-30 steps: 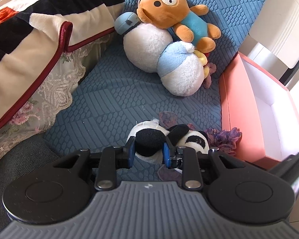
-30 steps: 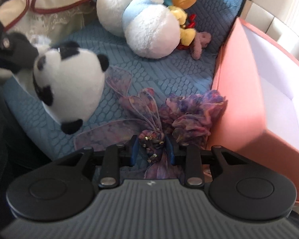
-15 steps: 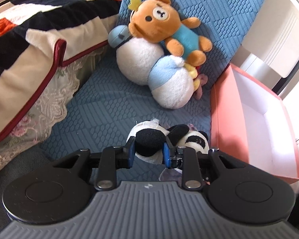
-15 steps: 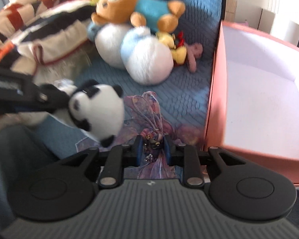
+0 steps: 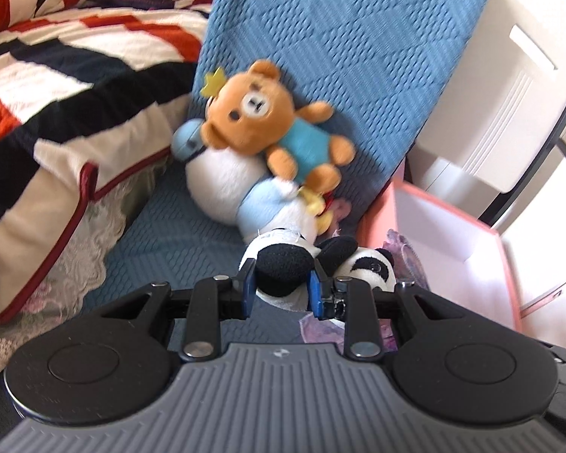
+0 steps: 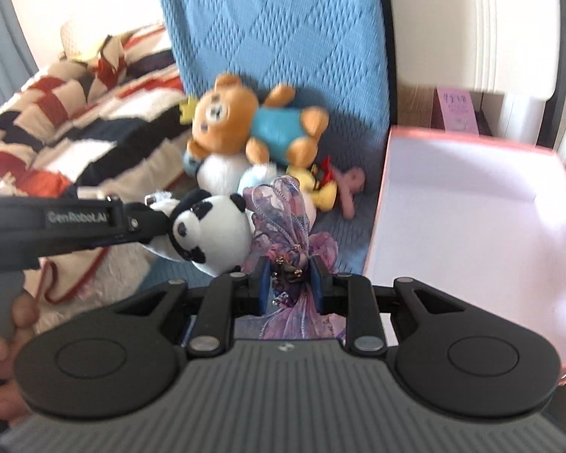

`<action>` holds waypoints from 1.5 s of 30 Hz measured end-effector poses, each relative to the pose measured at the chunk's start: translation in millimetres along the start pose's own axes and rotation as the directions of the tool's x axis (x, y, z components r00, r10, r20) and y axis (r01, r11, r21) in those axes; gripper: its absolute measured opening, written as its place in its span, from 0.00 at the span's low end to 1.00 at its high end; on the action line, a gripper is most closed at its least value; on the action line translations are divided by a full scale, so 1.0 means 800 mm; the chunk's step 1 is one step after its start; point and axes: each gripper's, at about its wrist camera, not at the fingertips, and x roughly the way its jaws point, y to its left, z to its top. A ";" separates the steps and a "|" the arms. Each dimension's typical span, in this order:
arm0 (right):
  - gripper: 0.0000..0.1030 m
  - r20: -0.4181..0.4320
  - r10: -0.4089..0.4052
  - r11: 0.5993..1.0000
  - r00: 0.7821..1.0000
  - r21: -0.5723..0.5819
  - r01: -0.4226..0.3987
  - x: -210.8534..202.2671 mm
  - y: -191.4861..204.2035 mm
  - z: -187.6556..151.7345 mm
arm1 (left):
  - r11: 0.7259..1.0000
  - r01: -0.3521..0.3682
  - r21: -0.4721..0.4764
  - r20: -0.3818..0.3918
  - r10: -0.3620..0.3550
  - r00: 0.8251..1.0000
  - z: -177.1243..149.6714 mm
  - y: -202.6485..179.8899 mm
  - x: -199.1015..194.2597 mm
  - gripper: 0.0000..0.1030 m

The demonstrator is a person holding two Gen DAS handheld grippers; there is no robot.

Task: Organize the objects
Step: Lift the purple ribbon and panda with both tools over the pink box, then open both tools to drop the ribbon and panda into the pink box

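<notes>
Left claw [image 5: 279,288] is clamped on the panda plush [image 5: 290,260], its blue pads squeezing the black limb, and the toy hangs clear of the blue quilted seat [image 5: 177,241]. From the right wrist camera the same panda plush [image 6: 211,232] dangles off the tip of the left claw [image 6: 153,222], white head and black ears turned toward the lens, with a person's fingers [image 6: 22,313] wrapped round the handle at the lower left.

Right claw [image 6: 290,279] has just been squeezing tighter, and it grips the knot of a purple gauzy ribbon bow [image 6: 283,215], the loops fanning upward and the tails trailing down between the pads. Panda and bow are side by side in the air, just about touching.

Behind them, against the blue backrest, the orange bear plush [image 5: 260,124] in a turquoise shirt lies on top of the white and light-blue round plush [image 5: 226,181]. A small yellow plush [image 6: 322,192] and a small pink plush [image 6: 349,188] sit beside that pile, near the box. The open pink box [image 6: 392,204] stands at the right edge of the seat, white inside. The striped red, navy and cream blanket [image 5: 56,75] is heaped to the left.
</notes>
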 end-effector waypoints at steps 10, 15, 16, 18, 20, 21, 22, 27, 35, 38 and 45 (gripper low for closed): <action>0.25 0.113 -0.033 0.999 0.993 -0.008 0.034 -0.052 -0.044 0.055 | 0.995 0.052 0.081 0.023 -0.054 0.998 0.038 -0.083 -0.007 0.32; 0.25 0.119 -0.085 0.996 0.989 0.038 0.081 -0.053 -0.086 0.059 | 0.988 0.092 0.126 -0.009 -0.092 0.996 0.034 -0.127 0.014 0.32; 0.25 0.117 -0.095 0.995 0.989 0.047 0.090 -0.052 -0.094 0.058 | 0.986 0.101 0.131 -0.019 -0.099 0.995 0.032 -0.136 0.019 0.32; 0.25 0.112 -0.115 0.992 0.987 0.066 0.108 -0.052 -0.112 0.056 | 0.983 0.119 0.143 -0.039 -0.115 0.993 0.025 -0.153 0.033 0.32; 0.25 0.104 -0.143 0.988 0.984 0.075 0.136 -0.047 -0.129 0.052 | 0.979 0.136 0.154 -0.061 -0.128 0.990 0.017 -0.169 0.047 0.32; 0.25 0.098 -0.157 0.986 0.983 0.080 0.149 -0.045 -0.138 0.049 | 0.976 0.147 0.162 -0.075 -0.136 0.988 0.012 -0.179 0.055 0.32; 0.25 0.092 -0.166 0.984 0.982 0.087 0.158 -0.044 -0.145 0.046 | 0.974 0.154 0.167 -0.086 -0.141 0.986 0.007 -0.186 0.061 0.32; 0.25 0.041 -0.210 0.971 0.977 0.127 0.203 -0.027 -0.187 0.026 | 0.965 0.174 0.196 -0.146 -0.147 0.978 -0.015 -0.221 0.097 0.32; 0.25 -0.050 -0.239 0.949 0.970 0.198 0.244 0.007 -0.236 -0.002 | 0.960 0.190 0.207 -0.227 -0.142 0.964 -0.032 -0.246 0.139 0.32; 0.28 -0.054 -0.236 0.947 0.970 0.211 0.242 0.008 -0.240 -0.003 | 0.957 0.204 0.208 -0.244 -0.151 0.958 -0.034 -0.247 0.143 0.33; 0.82 -0.037 -0.212 0.947 0.977 0.240 0.214 -0.003 -0.239 0.004 | 0.960 0.199 0.195 -0.222 -0.155 0.963 -0.019 -0.238 0.119 0.57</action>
